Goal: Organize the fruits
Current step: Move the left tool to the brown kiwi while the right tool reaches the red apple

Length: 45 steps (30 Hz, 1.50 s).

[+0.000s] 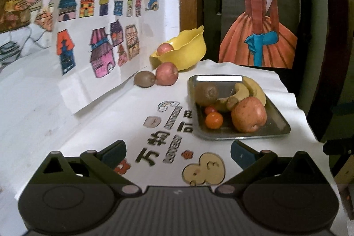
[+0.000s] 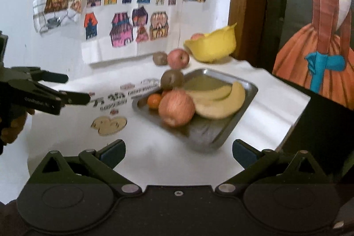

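A steel tray [image 1: 276, 123] [image 2: 223, 136] on the white table holds a red apple [image 1: 249, 114] [image 2: 176, 108], bananas [image 1: 254, 90] [image 2: 221, 101], a kiwi [image 1: 206, 92] [image 2: 172, 79] and small orange fruits [image 1: 214, 120] [image 2: 154, 101]. Behind it a yellow bowl [image 1: 183, 52] [image 2: 212, 43] leans tilted with an apple [image 1: 164, 48] inside. A loose apple [image 1: 166, 73] [image 2: 178, 58] and a loose kiwi [image 1: 145, 79] [image 2: 160, 58] lie beside the bowl. My left gripper [image 1: 178, 153] [image 2: 78, 89] is open, short of the tray. My right gripper [image 2: 178, 153] is open and empty, in front of the tray.
Children's drawings [image 1: 95, 41] [image 2: 126, 21] hang on the white wall to the left. A dark panel with a painted figure [image 1: 261, 21] [image 2: 320, 37] stands behind the table. The cloth [image 1: 168, 147] carries printed characters, and the table edge [image 2: 298, 116] drops off at the right.
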Tool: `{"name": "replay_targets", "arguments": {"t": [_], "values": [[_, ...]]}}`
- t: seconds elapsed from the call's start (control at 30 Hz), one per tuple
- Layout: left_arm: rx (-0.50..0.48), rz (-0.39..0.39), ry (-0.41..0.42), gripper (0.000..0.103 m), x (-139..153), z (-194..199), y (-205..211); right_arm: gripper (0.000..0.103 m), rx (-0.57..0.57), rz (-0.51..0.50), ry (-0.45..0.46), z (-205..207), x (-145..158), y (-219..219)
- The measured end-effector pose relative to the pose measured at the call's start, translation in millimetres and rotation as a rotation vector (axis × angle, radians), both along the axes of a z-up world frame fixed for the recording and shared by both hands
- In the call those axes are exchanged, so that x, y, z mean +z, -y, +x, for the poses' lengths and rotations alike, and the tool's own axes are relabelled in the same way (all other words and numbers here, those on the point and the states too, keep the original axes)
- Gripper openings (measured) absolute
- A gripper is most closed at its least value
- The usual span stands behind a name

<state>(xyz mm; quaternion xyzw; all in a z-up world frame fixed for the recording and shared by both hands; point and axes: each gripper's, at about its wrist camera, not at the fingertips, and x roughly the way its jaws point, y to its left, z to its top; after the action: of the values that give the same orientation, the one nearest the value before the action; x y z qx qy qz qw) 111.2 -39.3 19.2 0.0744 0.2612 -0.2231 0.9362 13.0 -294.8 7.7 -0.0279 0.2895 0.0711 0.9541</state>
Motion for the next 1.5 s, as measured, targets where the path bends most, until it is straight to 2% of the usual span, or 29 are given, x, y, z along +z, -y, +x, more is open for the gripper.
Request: {"name": "replay_targets", "arguments": {"t": [0.37,0.63,0.83,0.97,1.1,1.3,1.4,1.5], "values": [[0.059,0.024,0.033,0.103,11,-8,-27,0.102,0.063,-0.056,0.003,2,11,-34],[0.117,0.03,0.068,0.103,29,13,-40,0.102,0.133,-0.09,0.048,16,30,-45],[0.158,0.022,0.075,0.103,40,42,-40,0.102,0.176,-0.165,0.099,45,47,-43],[0.18,0.024,0.076,0.103,45,74,-31,0.102,0.195,-0.222,0.159,78,61,-37],[0.186,0.041,0.075,0.103,42,113,-16,0.102,0.229,-0.22,0.196,124,70,-26],[0.166,0.062,0.061,0.103,26,167,6,0.102,0.297,-0.206,0.182,214,66,-16],[0.159,0.069,0.047,0.103,16,189,15,0.102,0.342,-0.225,0.15,260,54,-18],[0.163,0.059,0.03,0.103,6,210,21,0.102,0.376,-0.197,0.103,302,38,-19]]}}
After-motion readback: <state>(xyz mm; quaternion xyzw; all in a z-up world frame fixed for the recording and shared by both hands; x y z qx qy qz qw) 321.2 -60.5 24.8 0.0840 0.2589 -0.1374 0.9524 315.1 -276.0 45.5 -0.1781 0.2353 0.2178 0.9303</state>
